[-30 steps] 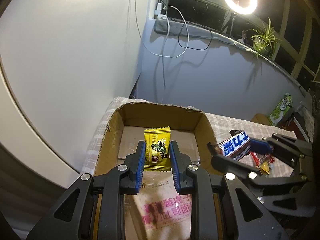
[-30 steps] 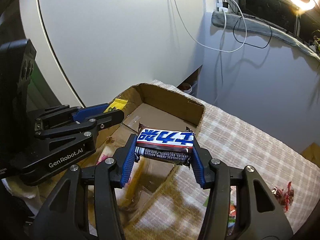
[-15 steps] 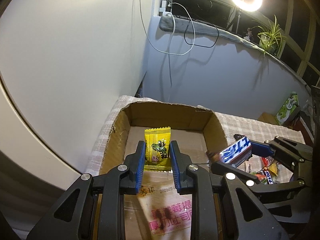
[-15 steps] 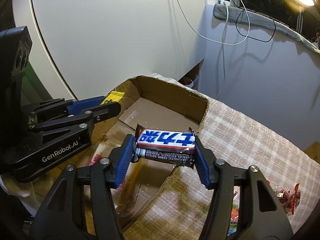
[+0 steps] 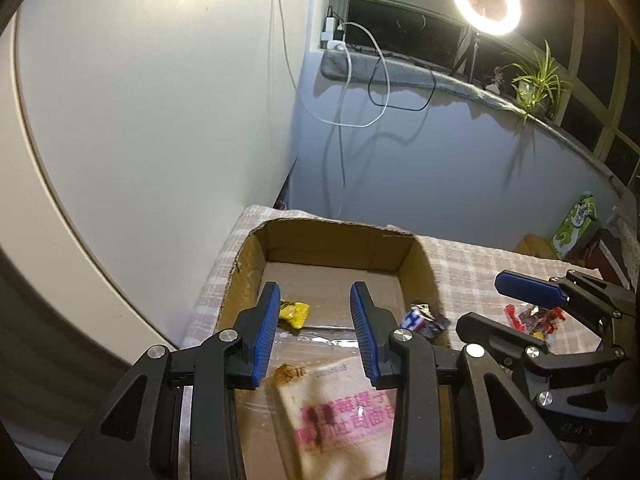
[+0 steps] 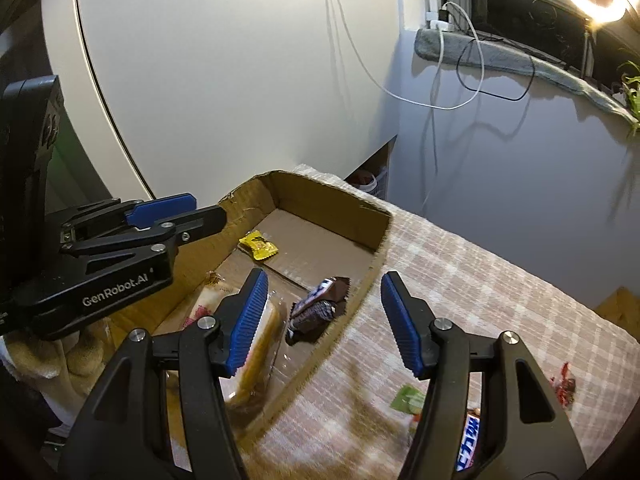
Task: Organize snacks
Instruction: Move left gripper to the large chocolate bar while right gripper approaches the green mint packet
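Note:
An open cardboard box [image 5: 332, 226] [image 6: 332, 190] stands on a checked cloth. My left gripper [image 5: 315, 300] hovers over it with its jaws opening and nothing between them. A yellow candy [image 5: 294, 314] [image 6: 259, 245] lies loose on the box floor just beyond its left finger. My right gripper [image 6: 325, 284] is open above the box's right wall. A brown and blue chocolate bar [image 6: 320, 304] [image 5: 424, 318] lies tilted inside against that wall, free of the pads. A bread pack with pink print [image 5: 340, 408] [image 6: 256, 344] fills the near end of the box.
Loose snacks lie on the cloth right of the box: red wrappers [image 5: 532, 316] [image 6: 564, 384], a green wrapper [image 6: 408, 398] and a blue bar [image 6: 470, 440]. A green bag [image 5: 576, 220] stands far right. White walls rise close behind, with cables and a ring light [image 5: 486, 0].
Both grippers have opened. The yellow candy left the left jaws and the chocolate bar left the right jaws; both now lie in the box.

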A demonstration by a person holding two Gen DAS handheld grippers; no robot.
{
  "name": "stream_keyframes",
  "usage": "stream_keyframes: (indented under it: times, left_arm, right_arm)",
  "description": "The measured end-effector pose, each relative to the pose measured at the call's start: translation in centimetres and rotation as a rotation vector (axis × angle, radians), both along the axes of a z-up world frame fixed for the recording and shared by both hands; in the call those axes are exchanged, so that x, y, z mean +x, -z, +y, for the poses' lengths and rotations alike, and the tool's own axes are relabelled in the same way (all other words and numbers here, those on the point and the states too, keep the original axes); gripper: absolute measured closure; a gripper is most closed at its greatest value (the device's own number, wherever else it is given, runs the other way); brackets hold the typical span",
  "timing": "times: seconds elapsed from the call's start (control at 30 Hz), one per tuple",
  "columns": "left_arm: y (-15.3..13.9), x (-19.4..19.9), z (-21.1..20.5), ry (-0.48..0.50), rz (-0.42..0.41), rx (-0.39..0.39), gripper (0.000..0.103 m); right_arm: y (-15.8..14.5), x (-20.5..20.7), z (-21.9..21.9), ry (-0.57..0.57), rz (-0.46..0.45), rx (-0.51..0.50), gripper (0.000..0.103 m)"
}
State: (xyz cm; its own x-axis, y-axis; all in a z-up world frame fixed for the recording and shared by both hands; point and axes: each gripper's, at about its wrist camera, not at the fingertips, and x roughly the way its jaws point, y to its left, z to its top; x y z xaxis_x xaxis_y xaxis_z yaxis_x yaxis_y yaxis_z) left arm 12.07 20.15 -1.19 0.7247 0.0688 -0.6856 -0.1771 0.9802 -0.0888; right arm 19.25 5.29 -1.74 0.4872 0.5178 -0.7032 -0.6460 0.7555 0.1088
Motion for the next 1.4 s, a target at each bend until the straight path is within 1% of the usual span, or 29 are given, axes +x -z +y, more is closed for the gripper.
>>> stream_keyframes:
  times: [0.17, 0.3, 0.37, 0.4, 0.57, 0.77, 1.0, 1.13, 1.27, 1.4]
  left_arm:
    - [-0.9, -1.0, -1.6, 0.029, -0.025, -0.008, 0.068]
    - [-1.3, -1.8, -3.8, 0.076, -0.039, -0.019, 0.068]
    - [-1.5, -2.2, -4.9, 0.103, -0.045, -0.028, 0.068]
    - [-1.5, -2.4, -5.6, 0.119, -0.048, -0.033, 0.068]
    - [-0.9, -2.9, -9.0, 0.203, -0.044, -0.054, 0.068]
    - [0.7, -3.0, -13.0, 0.297, -0.007, -0.085, 0.068]
    - [3.0, -2.7, -16.5, 0.365, 0.052, -0.118, 0.068]
    - [4.8, -2.6, -17.9, 0.391, 0.097, -0.136, 0.068]
    - [6.4, -2.2, -19.3, 0.408, 0.138, -0.147, 0.068]
    - [7.6, -1.7, -20.2, 0.425, 0.173, -0.164, 0.068]
  right_arm:
    - [-0.9, -0.9, -2.3, 0.019, -0.016, 0.003, 0.041]
    - [-1.7, -1.8, -4.9, 0.042, -0.031, 0.008, 0.04]
    - [-2.1, -2.4, -6.7, 0.059, -0.046, 0.006, 0.036]
    - [-2.2, -2.6, -7.5, 0.068, -0.051, 0.004, 0.036]
    - [-3.0, -3.6, -12.4, 0.123, -0.066, 0.003, 0.036]
    - [-2.9, -4.5, -17.9, 0.199, -0.061, 0.0, 0.036]
    - [-0.8, -5.7, -23.0, 0.274, -0.022, -0.041, 0.036]
    - [1.4, -5.9, -25.4, 0.315, 0.037, -0.051, 0.036]
    - [3.5, -6.4, -26.4, 0.331, 0.079, -0.067, 0.036]
    - [5.2, -6.9, -27.5, 0.385, 0.136, -0.072, 0.036]
